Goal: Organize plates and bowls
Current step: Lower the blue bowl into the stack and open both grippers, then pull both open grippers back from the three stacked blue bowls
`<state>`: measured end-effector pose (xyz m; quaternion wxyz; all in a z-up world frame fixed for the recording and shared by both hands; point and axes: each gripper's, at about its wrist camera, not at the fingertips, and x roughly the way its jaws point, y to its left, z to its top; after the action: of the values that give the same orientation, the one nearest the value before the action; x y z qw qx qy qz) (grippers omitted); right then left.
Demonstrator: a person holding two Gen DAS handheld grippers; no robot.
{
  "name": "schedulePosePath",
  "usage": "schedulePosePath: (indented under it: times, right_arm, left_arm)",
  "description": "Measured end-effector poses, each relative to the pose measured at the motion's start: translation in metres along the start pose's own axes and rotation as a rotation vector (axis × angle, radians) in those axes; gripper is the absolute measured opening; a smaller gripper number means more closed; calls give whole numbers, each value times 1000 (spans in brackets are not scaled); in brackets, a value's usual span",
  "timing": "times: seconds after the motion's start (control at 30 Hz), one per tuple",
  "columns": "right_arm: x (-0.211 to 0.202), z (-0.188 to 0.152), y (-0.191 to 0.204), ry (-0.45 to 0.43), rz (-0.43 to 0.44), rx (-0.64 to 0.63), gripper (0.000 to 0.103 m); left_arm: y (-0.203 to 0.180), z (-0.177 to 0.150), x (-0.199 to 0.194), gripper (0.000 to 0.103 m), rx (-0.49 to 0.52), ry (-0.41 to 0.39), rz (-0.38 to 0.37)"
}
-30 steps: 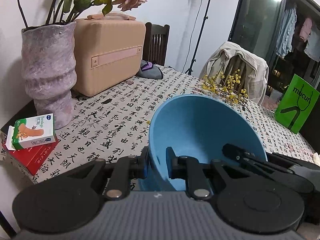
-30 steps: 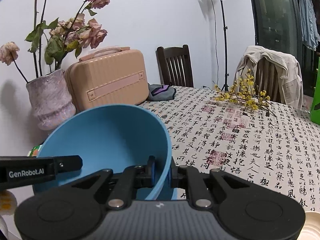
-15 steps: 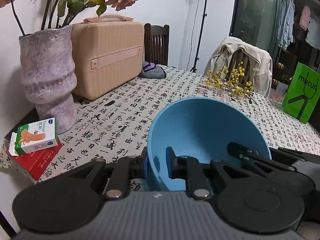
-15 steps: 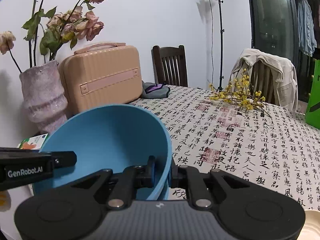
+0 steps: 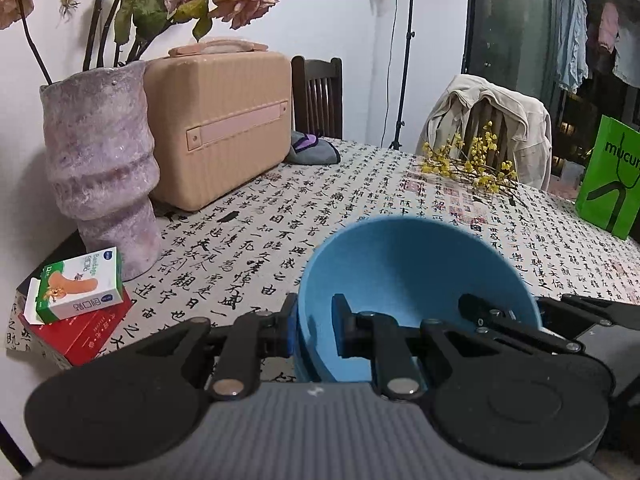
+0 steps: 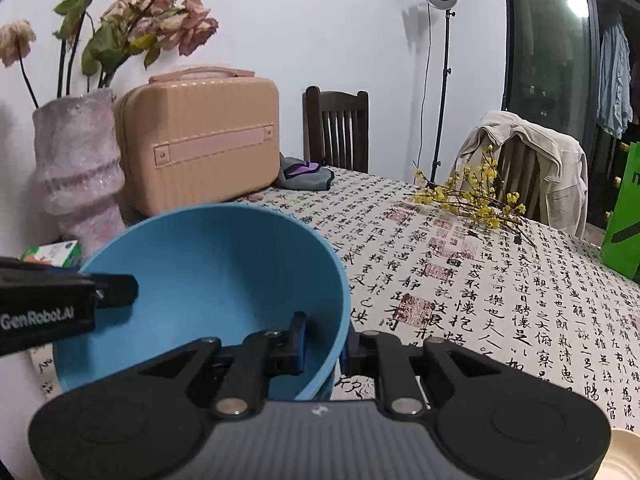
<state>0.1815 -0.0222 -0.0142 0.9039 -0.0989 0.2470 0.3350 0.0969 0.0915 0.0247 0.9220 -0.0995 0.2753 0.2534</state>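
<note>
1. Blue bowl [image 5: 416, 280] sits low over the table [image 5: 360, 184], tilted, mouth toward both cameras.
2. Left gripper [image 5: 314, 330] is clamped on the bowl's left rim.
3. Right gripper [image 6: 325, 344] straddles the opposite rim, jaws beginning to part.
4. Judgement: neither hand is nearer; the bowl spans between them.

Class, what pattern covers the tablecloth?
The tablecloth is white with black calligraphy characters and red seal stamps; the right wrist view shows it best.
</note>
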Motion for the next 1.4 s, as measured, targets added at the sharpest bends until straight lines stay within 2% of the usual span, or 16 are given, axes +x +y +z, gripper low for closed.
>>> schedulePosePath:
  times: [0.2,0.23,0.27,0.3,0.33,0.37,0.4,0.43,0.5,0.57,0.63,0.8,0.93,1.07,1.2,1.4]
  right_arm:
    - [4,-2,-3,1,12,23,15]
    - [3,-2,-4,-3,17,32,15]
    - [1,-2,-6,-13,21,42,16]
    - [-2,-2,-7,-22,24,50,23]
    - [-6,-2,-9,-31,30,61,38]
    - [-9,-3,-11,-39,36,70,49]
    - [-14,-4,-13,-52,50,80,69]
    - [-19,-5,-15,-66,62,85,82]
    - [-30,-9,-19,-90,84,95,91]
    - [-39,-13,-23,-108,96,100,92]
    - [-49,-19,-25,-117,105,106,102]
    - [-72,-42,-32,-139,135,125,103]
    - [-91,-55,-37,-151,167,124,103]
    - [-107,-64,-37,-166,191,111,103]
    - [-113,-76,-34,-134,213,114,103]
    - [-117,-95,-20,-56,166,101,103]
  left_arm:
    - [10,0,2,19,-31,-12,-29]
    - [11,0,0,21,-37,-22,-36]
    - [14,0,-3,28,-44,-33,-45]
    - [17,1,-5,44,-52,-38,-59]
    - [20,1,-8,52,-61,-44,-77]
    - [24,0,-12,65,-75,-57,-87]
    - [27,-1,-15,73,-85,-69,-90]
    - [31,-2,-18,76,-91,-84,-97]
    - [41,-6,-26,94,-115,-109,-120]
    - [50,-11,-34,102,-141,-125,-137]
    - [59,-17,-42,103,-159,-143,-152]
    - [79,-38,-60,103,-212,-168,-193]
    - [89,-58,-69,103,-229,-166,-170]
    - [99,-70,-77,103,-274,-170,-183]
    - [97,-82,-80,103,-244,-158,-179]
    - [99,-96,-79,103,-200,-142,-222]
